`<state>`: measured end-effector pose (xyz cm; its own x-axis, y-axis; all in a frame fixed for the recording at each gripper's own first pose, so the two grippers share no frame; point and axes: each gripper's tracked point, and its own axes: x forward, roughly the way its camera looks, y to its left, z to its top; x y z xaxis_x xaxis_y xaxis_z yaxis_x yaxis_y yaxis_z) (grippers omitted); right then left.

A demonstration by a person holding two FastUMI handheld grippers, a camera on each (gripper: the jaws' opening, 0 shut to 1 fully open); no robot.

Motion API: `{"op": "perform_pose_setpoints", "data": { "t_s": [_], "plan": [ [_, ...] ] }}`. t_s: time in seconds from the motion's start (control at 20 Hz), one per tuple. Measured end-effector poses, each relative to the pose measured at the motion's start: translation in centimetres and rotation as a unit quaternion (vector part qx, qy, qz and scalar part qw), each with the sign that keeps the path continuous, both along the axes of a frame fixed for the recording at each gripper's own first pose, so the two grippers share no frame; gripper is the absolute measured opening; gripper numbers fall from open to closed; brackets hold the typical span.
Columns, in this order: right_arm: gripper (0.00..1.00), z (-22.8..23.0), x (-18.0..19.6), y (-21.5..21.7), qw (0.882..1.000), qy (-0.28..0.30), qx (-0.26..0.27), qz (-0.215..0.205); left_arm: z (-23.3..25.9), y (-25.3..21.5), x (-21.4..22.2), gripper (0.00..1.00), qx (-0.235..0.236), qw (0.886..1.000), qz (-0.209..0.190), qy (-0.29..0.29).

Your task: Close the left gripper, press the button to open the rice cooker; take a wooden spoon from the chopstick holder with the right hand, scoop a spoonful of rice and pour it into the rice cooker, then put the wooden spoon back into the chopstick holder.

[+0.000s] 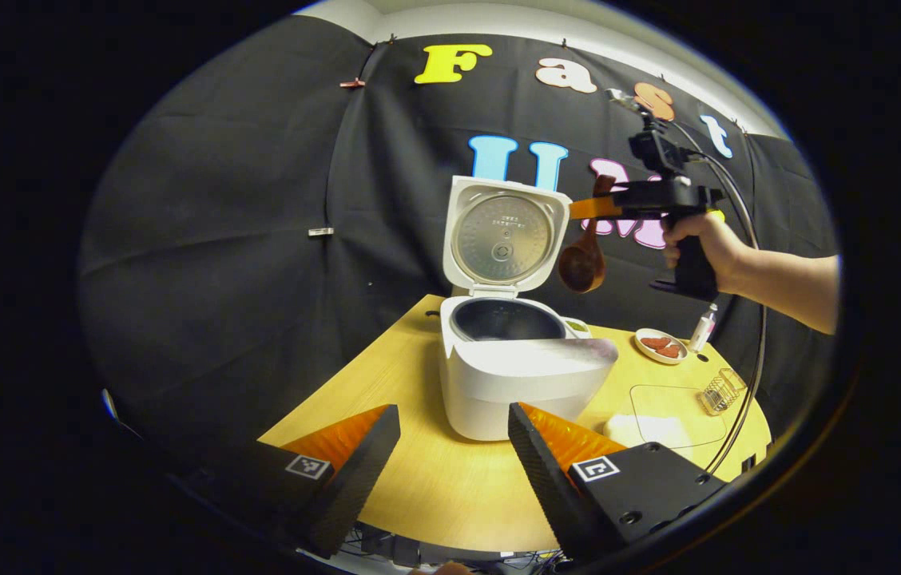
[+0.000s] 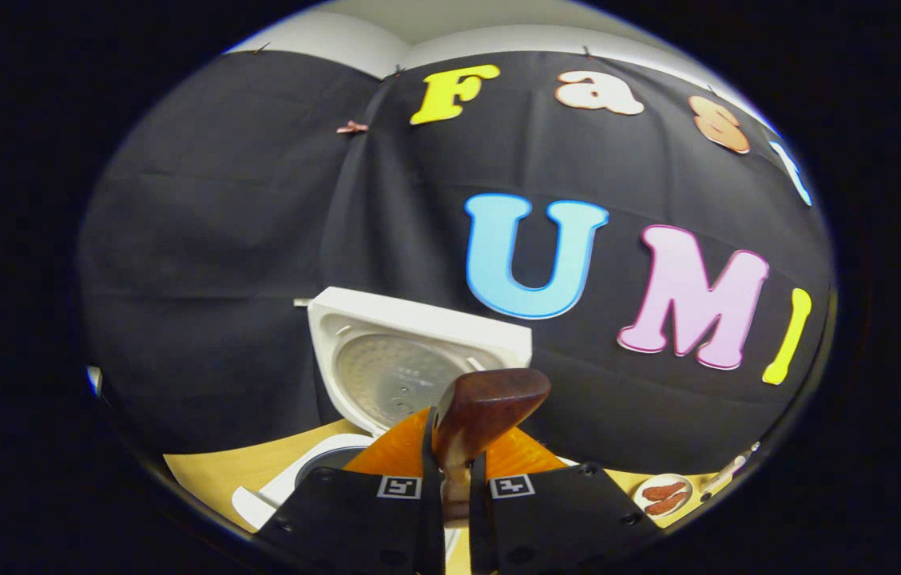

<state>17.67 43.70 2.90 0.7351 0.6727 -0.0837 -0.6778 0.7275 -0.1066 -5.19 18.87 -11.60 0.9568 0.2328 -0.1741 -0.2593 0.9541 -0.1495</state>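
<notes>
The wooden bench (image 1: 418, 479) carries a white rice cooker (image 1: 522, 375) near its middle, and the cooker's lid (image 1: 505, 235) stands raised and fully open, its metal inner plate facing forward and the dark inner pot (image 1: 506, 319) exposed beneath it. In the right gripper view the same lid (image 2: 410, 359) rises just beyond the jaws.

The left gripper (image 1: 450, 447) hangs low in front of the cooker, apart from it, its jaws spread wide with nothing between them.

The right gripper (image 1: 642, 200), seen in the left gripper view, is held in a person's hand (image 1: 698, 243) up in the air to the right of the open lid. Its jaws are pressed together on the handle of the wooden spoon (image 1: 585, 259), whose bowl hangs down beside the lid, above the cooker's right edge. In the right gripper view the spoon (image 2: 474, 423) is pinched between the two closed jaws of that gripper (image 2: 457, 479).

Farther right on the bench lie a small dish (image 1: 660, 346) with reddish pieces, a small bottle (image 1: 704, 327) beside it, and a wire rack (image 1: 720, 391) near a clear flat mat (image 1: 674, 415).
</notes>
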Motion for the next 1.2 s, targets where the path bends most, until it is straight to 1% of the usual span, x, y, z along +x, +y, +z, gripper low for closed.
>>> {"op": "perform_pose_setpoints", "data": {
  "t_s": [0.2,0.3,0.45,0.55,0.65,0.75,0.9,1.05,1.2],
  "plan": [
    [0.16,4.4,0.2,-8.3,0.998,0.004,0.05,-0.037,1.2,-2.6,1.1,0.94,0.002,1.0,-0.027,-0.005],
    [0.16,6.3,0.1,-13.1,0.996,-0.004,0.072,-0.059,1.8,-4.1,1.9,0.94,0.01,0.999,-0.037,-0.005],
    [0.16,7.3,0.2,-19.8,0.991,-0.001,0.097,-0.09,2.6,-6.5,3.1,0.94,0.021,0.999,-0.047,-0.004],
    [0.16,6.2,0.4,-24.2,0.989,0.018,0.103,-0.109,3.0,-8.4,3.9,0.94,0.023,0.998,-0.052,-0.003],
    [0.16,4.9,1.3,-28.8,0.986,0.021,0.095,-0.132,3.3,-10.1,4.6,0.94,0.027,0.998,-0.05,0.001],
    [0.16,3.4,1.8,-33.6,0.983,0.031,0.088,-0.159,3.7,-12.4,5.3,0.94,0.02,0.998,-0.053,0.003],
    [0.16,1.2,3.1,-38.4,0.975,0.056,0.097,-0.192,4.3,-16.0,6.6,0.94,0.014,0.998,-0.065,0.006],
    [0.16,-1.7,4.6,-42.6,0.966,0.084,0.106,-0.222,5.6,-18.3,7.7,0.94,0.024,0.997,-0.067,0.001],
    [0.16,-4.4,5.6,-45.8,0.956,0.106,0.112,-0.248,6.6,-19.9,8.6,0.94,0.035,0.997,-0.062,-0.003]
  ]
}}
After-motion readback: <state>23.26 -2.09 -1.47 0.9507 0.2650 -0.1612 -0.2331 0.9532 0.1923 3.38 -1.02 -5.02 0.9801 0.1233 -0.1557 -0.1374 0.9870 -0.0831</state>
